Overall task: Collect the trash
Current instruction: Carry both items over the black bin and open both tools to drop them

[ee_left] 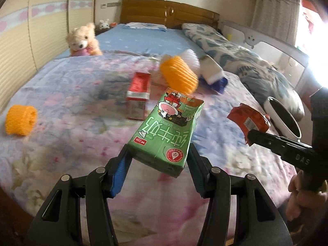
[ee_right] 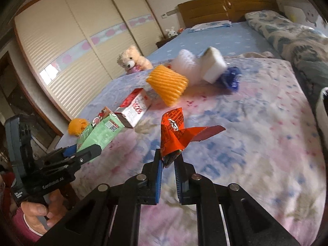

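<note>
Left hand-held gripper (ee_left: pixel 157 153) clamps green carton (ee_left: pixel 166 131), lifted over bed (ee_left: pixel 61 86). Right hand-held gripper (ee_right: pixel 168 162) pinches red wrapper (ee_right: pixel 176 131). Red carton (ee_left: pixel 138 96), orange nets (ee_left: pixel 178 75) lie on bed.

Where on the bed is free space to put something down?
The quilt is bare between the small orange foam net and the red carton, also near the front edge. It is crowded farther back: big orange foam net, white foam and white box lie together.
</note>
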Demonstrator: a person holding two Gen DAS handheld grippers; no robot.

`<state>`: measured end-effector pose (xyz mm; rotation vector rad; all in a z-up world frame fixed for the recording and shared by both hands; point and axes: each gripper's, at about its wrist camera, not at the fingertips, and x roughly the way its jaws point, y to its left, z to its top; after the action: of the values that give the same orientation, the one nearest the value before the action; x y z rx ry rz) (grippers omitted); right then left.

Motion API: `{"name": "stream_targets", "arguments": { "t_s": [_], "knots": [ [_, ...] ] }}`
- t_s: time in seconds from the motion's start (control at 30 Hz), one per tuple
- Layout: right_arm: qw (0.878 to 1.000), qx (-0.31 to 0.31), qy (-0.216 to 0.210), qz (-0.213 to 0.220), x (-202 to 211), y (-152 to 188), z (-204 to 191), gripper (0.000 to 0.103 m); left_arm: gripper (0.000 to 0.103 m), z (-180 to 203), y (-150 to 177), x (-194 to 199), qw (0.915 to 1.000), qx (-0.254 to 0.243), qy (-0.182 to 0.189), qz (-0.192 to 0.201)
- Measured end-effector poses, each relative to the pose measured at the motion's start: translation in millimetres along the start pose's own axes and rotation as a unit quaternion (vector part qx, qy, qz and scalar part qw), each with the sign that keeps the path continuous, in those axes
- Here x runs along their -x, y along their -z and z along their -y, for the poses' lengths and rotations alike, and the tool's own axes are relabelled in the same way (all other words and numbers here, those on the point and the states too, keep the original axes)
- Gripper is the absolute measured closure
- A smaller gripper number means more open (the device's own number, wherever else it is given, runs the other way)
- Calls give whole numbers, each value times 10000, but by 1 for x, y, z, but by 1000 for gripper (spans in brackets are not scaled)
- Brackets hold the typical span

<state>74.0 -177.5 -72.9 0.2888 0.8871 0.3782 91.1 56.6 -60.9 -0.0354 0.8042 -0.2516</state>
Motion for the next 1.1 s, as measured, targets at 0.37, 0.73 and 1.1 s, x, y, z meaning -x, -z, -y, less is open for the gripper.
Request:
{"name": "stream_targets", "arguments": {
  "t_s": [0.37,0.73,1.1],
  "knots": [
    [9985,-293,418,178,38,9,43,92,50,68,-3,-18,9973,-572,439,-147],
    [9932,-581,924,395,83,11,92,92,50,135,-18,-34,9905,-1101,809,-158],
    [9842,-927,1388,593,125,11,143,92,50,193,-23,-47,9819,-1501,1133,-224]
  ]
}}
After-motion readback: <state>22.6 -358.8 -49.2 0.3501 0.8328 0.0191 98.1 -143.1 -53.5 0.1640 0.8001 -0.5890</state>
